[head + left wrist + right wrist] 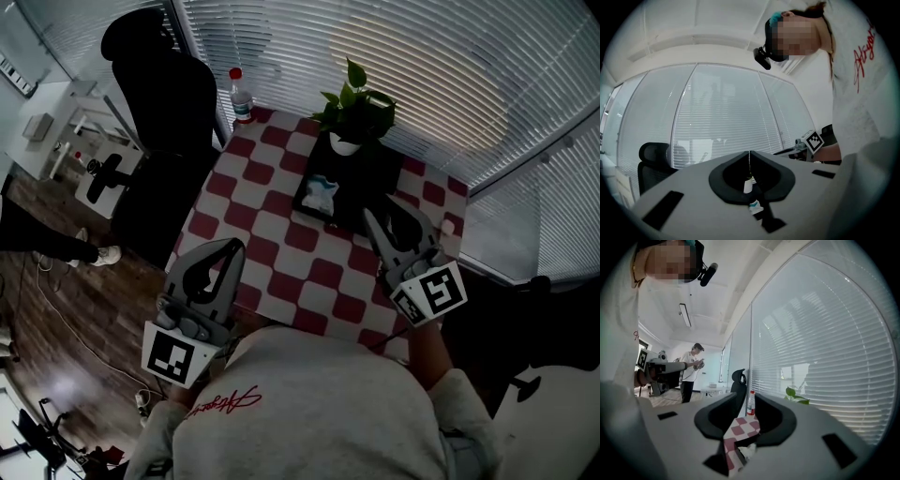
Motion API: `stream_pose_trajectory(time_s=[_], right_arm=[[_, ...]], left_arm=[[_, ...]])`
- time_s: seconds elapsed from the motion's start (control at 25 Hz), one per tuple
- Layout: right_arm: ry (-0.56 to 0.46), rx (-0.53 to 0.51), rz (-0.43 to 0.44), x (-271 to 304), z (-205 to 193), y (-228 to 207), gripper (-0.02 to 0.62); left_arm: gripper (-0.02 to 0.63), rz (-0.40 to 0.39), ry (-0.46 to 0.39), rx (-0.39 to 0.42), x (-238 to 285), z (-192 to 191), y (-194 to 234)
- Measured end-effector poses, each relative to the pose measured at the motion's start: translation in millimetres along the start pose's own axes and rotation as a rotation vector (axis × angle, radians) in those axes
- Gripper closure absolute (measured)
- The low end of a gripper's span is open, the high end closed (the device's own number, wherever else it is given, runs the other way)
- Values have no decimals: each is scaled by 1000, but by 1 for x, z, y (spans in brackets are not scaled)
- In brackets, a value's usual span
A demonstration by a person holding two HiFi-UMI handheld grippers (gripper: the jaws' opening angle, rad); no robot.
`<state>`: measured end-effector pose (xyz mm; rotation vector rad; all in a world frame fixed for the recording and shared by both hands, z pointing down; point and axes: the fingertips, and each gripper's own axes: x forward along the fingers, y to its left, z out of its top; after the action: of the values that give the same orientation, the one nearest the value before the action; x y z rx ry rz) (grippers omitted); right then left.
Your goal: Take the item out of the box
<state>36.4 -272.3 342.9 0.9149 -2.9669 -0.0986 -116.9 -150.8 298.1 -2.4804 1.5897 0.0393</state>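
In box (379, 174), item (321, 193) lies left-centre; R gripper (385, 215) at box's near-right edge, nearer, jaws apart, empty. L gripper (233, 247) closed, well off box.

Slatted white blinds (375, 56) behind a checkered table (272, 225), black office chair (159, 141), dark wooden floor (56, 319).

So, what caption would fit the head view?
Left tool shut, right tool open, at a checkered table; packet in black box.

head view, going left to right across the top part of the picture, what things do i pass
Office chair → water bottle → potted plant
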Motion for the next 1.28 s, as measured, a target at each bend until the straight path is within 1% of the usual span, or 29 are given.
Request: stream_pose_trajectory(time_s=[0.32,0.72,1.28], right_arm=[[34,-8,25,13,-12,-1,480],[96,-13,55,38,-37,-2,479],[178,-50,114,63,-65,2,476]], left_arm=[[588,23,14,12,-10,2,1],[588,73,27,13,-24,-1,9],[588,118,44,16,-35,-1,14]])
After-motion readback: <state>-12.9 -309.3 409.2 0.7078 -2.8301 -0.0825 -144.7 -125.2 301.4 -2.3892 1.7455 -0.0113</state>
